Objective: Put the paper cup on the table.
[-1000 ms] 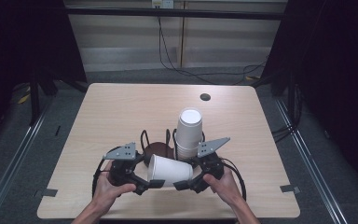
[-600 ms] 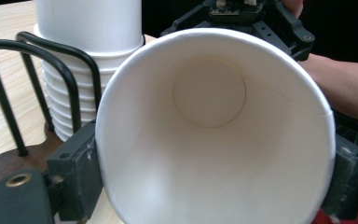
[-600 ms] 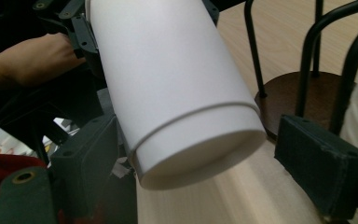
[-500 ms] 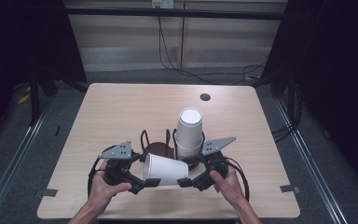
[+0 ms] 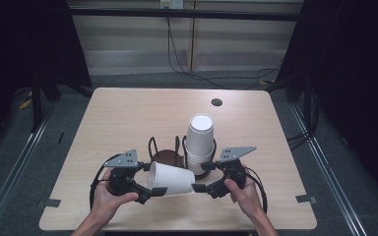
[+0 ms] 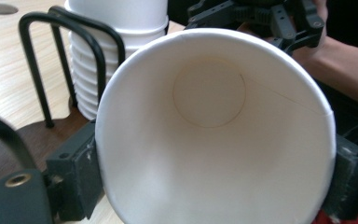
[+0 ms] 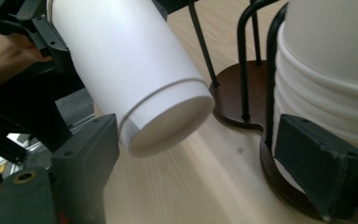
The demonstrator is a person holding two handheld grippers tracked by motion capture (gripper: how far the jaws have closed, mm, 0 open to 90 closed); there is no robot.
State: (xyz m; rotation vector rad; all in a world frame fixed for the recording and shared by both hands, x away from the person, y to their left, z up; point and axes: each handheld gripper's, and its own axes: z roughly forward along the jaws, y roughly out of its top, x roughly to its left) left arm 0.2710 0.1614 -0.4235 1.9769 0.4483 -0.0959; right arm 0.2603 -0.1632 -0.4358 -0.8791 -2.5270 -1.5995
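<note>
A white paper cup lies on its side above the table's near edge, its open mouth facing my left gripper. My left gripper is shut on the cup's rim, one jaw at each side. My right gripper stands open at the cup's closed base; the base sits close to one jaw, with a wide gap to the other. Just behind is a stack of white cups in a dark holder with black wire loops.
The holder's brown base and wire loops lie right beyond both grippers. A small dark round hole sits far back on the wooden table. The person's hands enter from the near edge.
The left gripper and the cup have drifted slightly left and toward the person. The right gripper has barely moved.
</note>
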